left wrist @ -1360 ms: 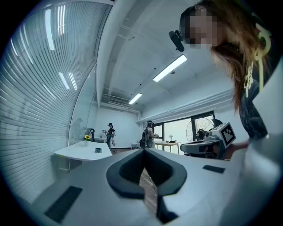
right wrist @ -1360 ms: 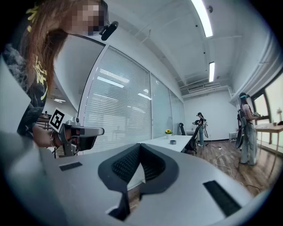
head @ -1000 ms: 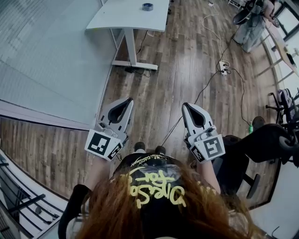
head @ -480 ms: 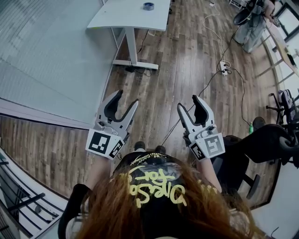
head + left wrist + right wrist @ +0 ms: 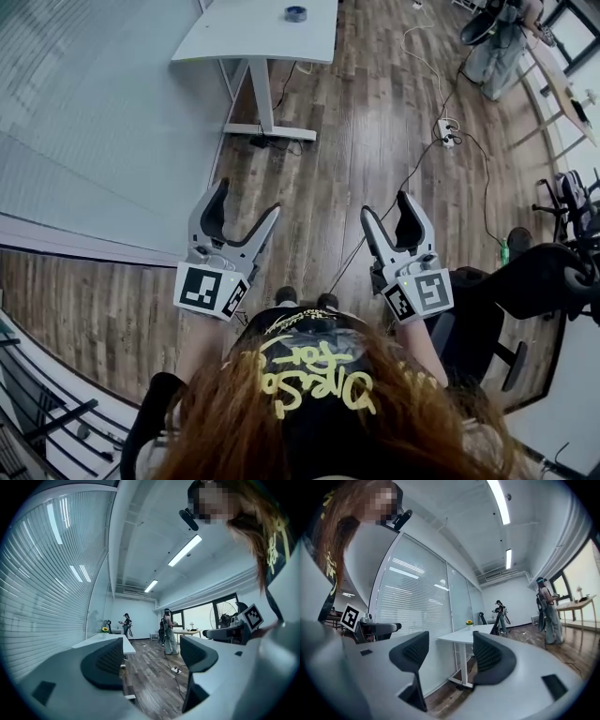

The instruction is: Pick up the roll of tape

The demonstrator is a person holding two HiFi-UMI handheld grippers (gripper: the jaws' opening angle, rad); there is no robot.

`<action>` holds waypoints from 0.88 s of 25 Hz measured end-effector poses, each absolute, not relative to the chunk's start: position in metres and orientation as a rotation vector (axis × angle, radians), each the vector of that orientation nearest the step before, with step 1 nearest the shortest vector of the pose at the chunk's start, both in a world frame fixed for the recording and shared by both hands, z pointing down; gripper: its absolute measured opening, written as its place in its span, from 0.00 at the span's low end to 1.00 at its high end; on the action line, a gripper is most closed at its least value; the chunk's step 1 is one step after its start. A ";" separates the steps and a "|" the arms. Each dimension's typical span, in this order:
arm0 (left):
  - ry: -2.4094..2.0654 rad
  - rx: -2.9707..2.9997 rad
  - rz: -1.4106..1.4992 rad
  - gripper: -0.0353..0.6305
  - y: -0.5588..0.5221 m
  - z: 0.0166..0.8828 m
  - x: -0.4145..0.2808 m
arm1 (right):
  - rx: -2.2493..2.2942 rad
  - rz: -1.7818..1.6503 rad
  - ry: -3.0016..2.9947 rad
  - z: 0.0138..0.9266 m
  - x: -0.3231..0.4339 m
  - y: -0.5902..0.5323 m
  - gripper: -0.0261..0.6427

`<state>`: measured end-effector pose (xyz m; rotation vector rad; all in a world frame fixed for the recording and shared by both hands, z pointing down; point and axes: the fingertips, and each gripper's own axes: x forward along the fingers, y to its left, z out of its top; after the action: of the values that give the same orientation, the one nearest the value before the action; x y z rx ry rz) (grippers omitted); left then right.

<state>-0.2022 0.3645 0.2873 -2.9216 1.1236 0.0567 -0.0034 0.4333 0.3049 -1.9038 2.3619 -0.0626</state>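
On the white bench (image 5: pixel 253 37), toward its far right part as the head view shows it, sits the roll of tape (image 5: pixel 296 13). It is a small dark blue-grey ring and appears to lie flat, with its hole facing up and its axis upright. It is round, so it has no long side to point any way. It is too small in the picture to make out more of its surface. It stands alone on the bench top, apart from the bench's edges.

Well short of the bench, over the wooden floor (image 5: pixel 347 122), the person holds both tools level with their tips aimed toward it. The left hand-held gripper (image 5: pixel 246 200) has its jaws spread wide. They have just been opening, and its own view shows only the room and the bench (image 5: pixel 101 641) between the dark pads. The right hand-held gripper (image 5: pixel 386 206) is likewise wide apart after just opening. Nothing sits between its pads, and the bench (image 5: pixel 468 634) shows beyond them. Neither tool touches the bench or the roll.

Right of the bench, a power strip (image 5: pixel 444 134) lies on the floor with a cable trailing from it.
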 end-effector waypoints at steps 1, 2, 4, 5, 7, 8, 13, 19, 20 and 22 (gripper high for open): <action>1.121 -2.926 0.059 0.61 0.363 0.288 -0.207 | -1.915 -0.068 2.356 0.306 -0.006 0.433 0.45; 1.116 -2.932 0.062 0.61 0.361 0.289 -0.211 | -1.925 -0.070 2.350 0.308 -0.010 0.433 0.45; 1.098 -2.942 0.061 0.61 0.359 0.292 -0.221 | -1.943 -0.058 2.341 0.310 -0.021 0.433 0.45; 1.085 -2.945 0.055 0.61 0.359 0.293 -0.225 | -1.954 -0.049 2.337 0.311 -0.026 0.434 0.45; 1.056 -2.949 0.039 0.62 0.359 0.296 -0.233 | -1.979 -0.037 2.325 0.312 -0.036 0.437 0.45; 1.041 -2.951 0.031 0.62 0.359 0.297 -0.236 | -1.992 -0.035 2.316 0.313 -0.040 0.439 0.45; 0.998 -2.989 0.014 0.63 0.358 0.303 -0.249 | -2.028 -0.042 2.288 0.312 -0.057 0.450 0.45; 0.956 -3.013 0.036 0.64 0.356 0.310 -0.242 | -2.073 -0.072 2.268 0.317 -0.054 0.453 0.45; 0.961 -3.017 0.042 0.64 0.354 0.311 -0.242 | -2.073 -0.067 2.275 0.315 -0.054 0.451 0.45; 0.981 -3.018 0.055 0.64 0.350 0.311 -0.242 | -2.060 -0.043 2.307 0.311 -0.056 0.444 0.45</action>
<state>-0.2424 0.3504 0.3112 -3.0180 0.9808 0.0548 -0.0564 0.4442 0.3112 -2.0599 2.3071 -0.0432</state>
